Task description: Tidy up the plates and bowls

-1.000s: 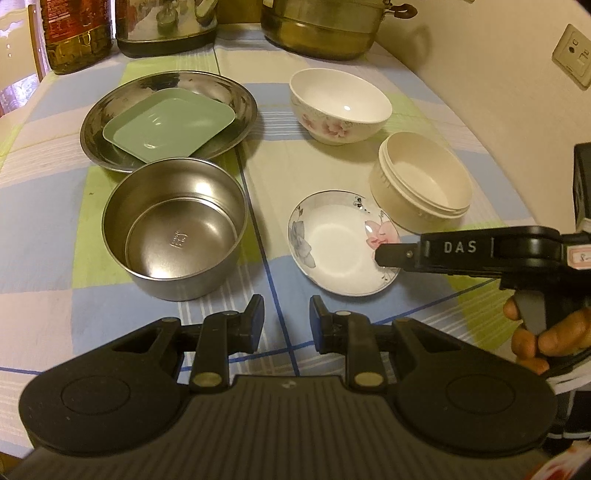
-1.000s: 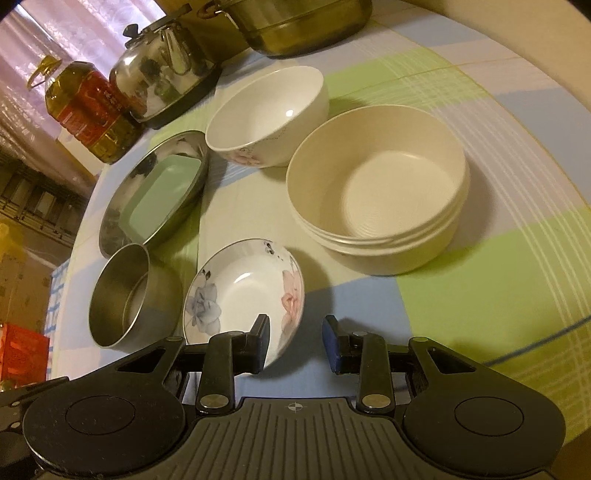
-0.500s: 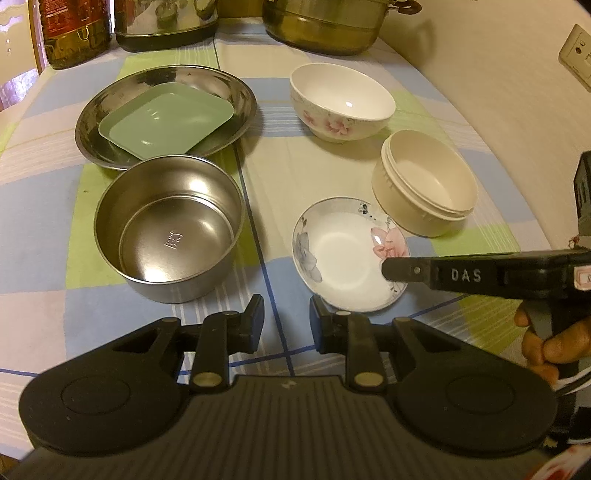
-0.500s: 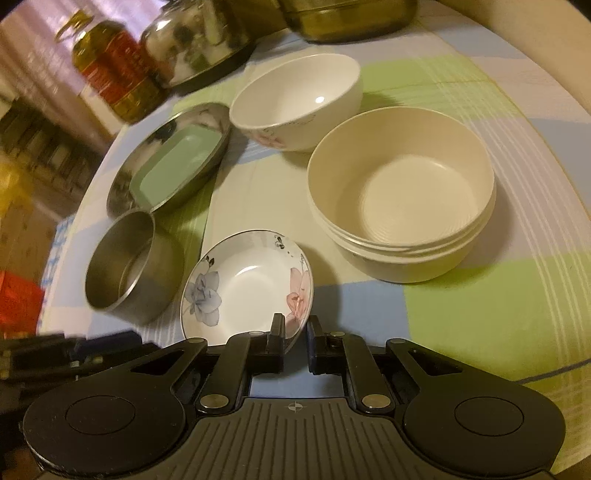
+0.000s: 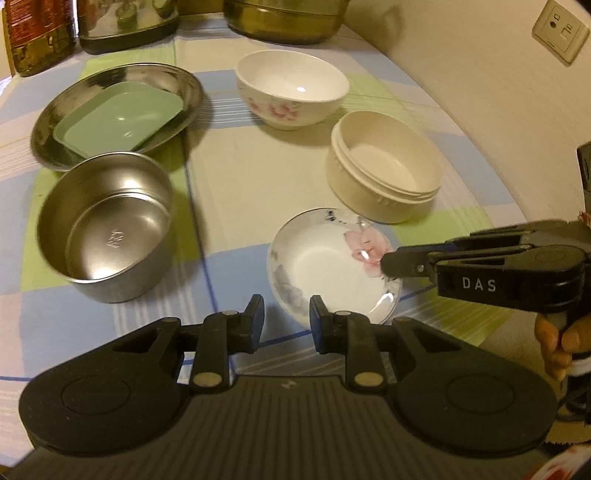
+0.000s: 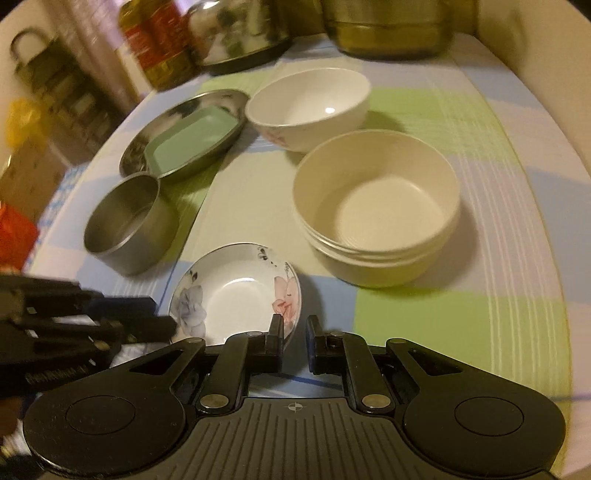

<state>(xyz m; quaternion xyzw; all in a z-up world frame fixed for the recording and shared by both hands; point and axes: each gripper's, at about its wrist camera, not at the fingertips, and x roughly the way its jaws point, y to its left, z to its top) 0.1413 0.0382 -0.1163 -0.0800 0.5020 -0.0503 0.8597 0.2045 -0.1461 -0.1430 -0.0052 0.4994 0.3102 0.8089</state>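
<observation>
A small floral saucer (image 5: 328, 273) (image 6: 236, 295) is tilted, its right rim pinched by my right gripper (image 6: 294, 332), which also shows in the left wrist view (image 5: 388, 264). My left gripper (image 5: 286, 317) is open and empty just in front of the saucer. A cream ribbed bowl (image 5: 384, 173) (image 6: 376, 206) stands behind the saucer. A white floral bowl (image 5: 291, 88) (image 6: 306, 103) stands farther back. A steel bowl (image 5: 103, 229) (image 6: 125, 221) is at the left. A green square plate (image 5: 118, 118) (image 6: 192, 136) lies in a steel dish (image 5: 48, 122) (image 6: 136, 162).
An oil bottle (image 5: 33, 33), a kettle (image 5: 125, 22) and a brass pot (image 5: 284, 18) stand along the table's far edge. A wall with a socket (image 5: 559, 31) runs along the right. The checked tablecloth (image 5: 258, 177) covers the table.
My right gripper has narrowed onto the saucer's right rim and tipped the saucer up. My left gripper has shifted a little; the view has swung left.
</observation>
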